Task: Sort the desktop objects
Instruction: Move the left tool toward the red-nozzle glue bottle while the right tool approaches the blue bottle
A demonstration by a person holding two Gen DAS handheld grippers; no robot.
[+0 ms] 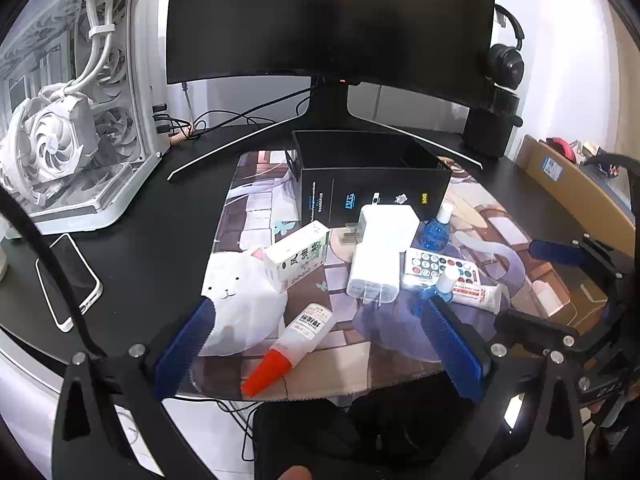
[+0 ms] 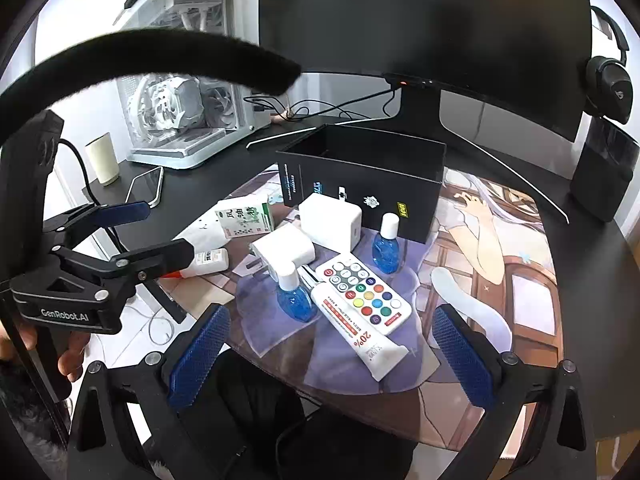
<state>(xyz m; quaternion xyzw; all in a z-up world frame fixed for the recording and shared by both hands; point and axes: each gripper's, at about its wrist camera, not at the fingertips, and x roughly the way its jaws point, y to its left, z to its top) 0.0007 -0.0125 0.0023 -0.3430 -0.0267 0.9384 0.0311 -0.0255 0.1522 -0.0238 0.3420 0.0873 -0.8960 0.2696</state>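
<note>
An open black box stands on the printed desk mat. In front of it lie two white chargers, a white-green carton, two blue bottles, a colour-button remote, a white tube, a glue bottle with a red cap and a white cat pouch. My left gripper is open over the glue bottle. My right gripper is open at the mat's front edge, near the tube.
A curved monitor stands behind the box. A white PC case and a phone are at the left. A black speaker with headphones is at the right. A cardboard box lies beyond the desk's right edge.
</note>
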